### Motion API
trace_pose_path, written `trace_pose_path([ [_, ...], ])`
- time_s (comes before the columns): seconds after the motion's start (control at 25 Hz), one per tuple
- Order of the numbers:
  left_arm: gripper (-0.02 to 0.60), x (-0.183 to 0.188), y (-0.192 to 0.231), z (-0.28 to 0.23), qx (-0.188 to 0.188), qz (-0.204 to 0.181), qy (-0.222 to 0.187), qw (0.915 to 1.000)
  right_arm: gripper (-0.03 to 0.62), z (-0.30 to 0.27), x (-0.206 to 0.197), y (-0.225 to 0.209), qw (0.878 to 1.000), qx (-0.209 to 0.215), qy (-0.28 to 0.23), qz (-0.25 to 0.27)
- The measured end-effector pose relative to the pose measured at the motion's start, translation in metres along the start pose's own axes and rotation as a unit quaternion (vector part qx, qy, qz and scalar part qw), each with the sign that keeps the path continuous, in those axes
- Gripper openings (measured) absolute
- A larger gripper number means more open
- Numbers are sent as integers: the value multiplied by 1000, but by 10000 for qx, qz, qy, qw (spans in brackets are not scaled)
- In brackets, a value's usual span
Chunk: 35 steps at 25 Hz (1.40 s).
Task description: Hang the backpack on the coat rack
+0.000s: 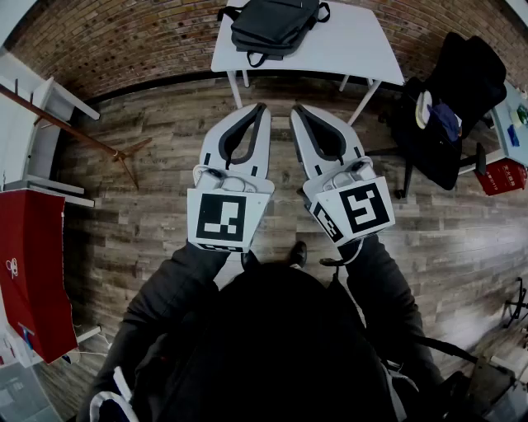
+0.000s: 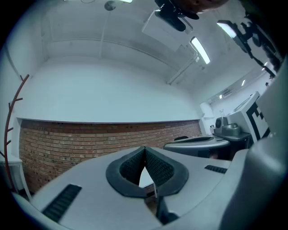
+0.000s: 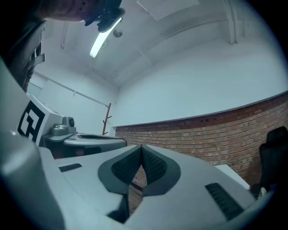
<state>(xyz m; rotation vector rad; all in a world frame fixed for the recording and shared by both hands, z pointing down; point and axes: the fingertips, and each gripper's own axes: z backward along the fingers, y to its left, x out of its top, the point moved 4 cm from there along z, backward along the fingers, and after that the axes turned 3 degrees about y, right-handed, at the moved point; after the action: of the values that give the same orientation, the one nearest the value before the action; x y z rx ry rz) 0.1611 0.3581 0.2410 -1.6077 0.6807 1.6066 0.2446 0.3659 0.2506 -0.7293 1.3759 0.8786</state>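
Weathered wood planks [image 1: 165, 206] are running up to a rough brick wall [image 1: 124, 41] in the head view. The slumped dark fabric backpack [image 1: 276, 25] is lying by the white table's [image 1: 355, 49] far-left corner, well apart from the thin, branched coat rack [image 1: 74, 132] at left. A black chair [image 1: 454, 99] is standing beside the table. The left gripper [image 1: 257, 111] and right gripper [image 1: 299, 111] are hovering side by side. In the left gripper view, ribbed dark pads [image 2: 159, 168] are meeting at their tips with nothing between. In the right gripper view, the jaws are likewise resting together — empty.

We see backpack [image 1: 275, 25]: dark matt cloth | table [image 1: 363, 45]: white, smooth | floor [image 1: 148, 239]: wood planks, matt | wall [image 1: 124, 41]: rough brick | left gripper [image 1: 262, 107] and right gripper [image 1: 295, 108]: smooth grey plastic, bumpy black pads [image 2: 159, 168]
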Motion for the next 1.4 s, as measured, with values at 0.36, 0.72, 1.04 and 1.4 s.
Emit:
trace_pose_path([
  [0.36, 6, -3, -13, -1, 37, -72, -46, 10000, 8, 14, -3, -5, 10000, 18, -18, 9],
  [0.72, 8, -17, -42, -18, 91, 13, 230, 9997, 8, 38, -12, -30, 9992, 125, -236, -286],
  [1.04, 8, -23, -69, -34, 318, -58, 483, 9983, 11, 50, -30, -60, 9977, 491, -87, -464],
  [1.4, 6, -40, -37, -45, 588, 32, 602, 9964, 11, 9, -48, -70, 9968, 643, 88, -456],
])
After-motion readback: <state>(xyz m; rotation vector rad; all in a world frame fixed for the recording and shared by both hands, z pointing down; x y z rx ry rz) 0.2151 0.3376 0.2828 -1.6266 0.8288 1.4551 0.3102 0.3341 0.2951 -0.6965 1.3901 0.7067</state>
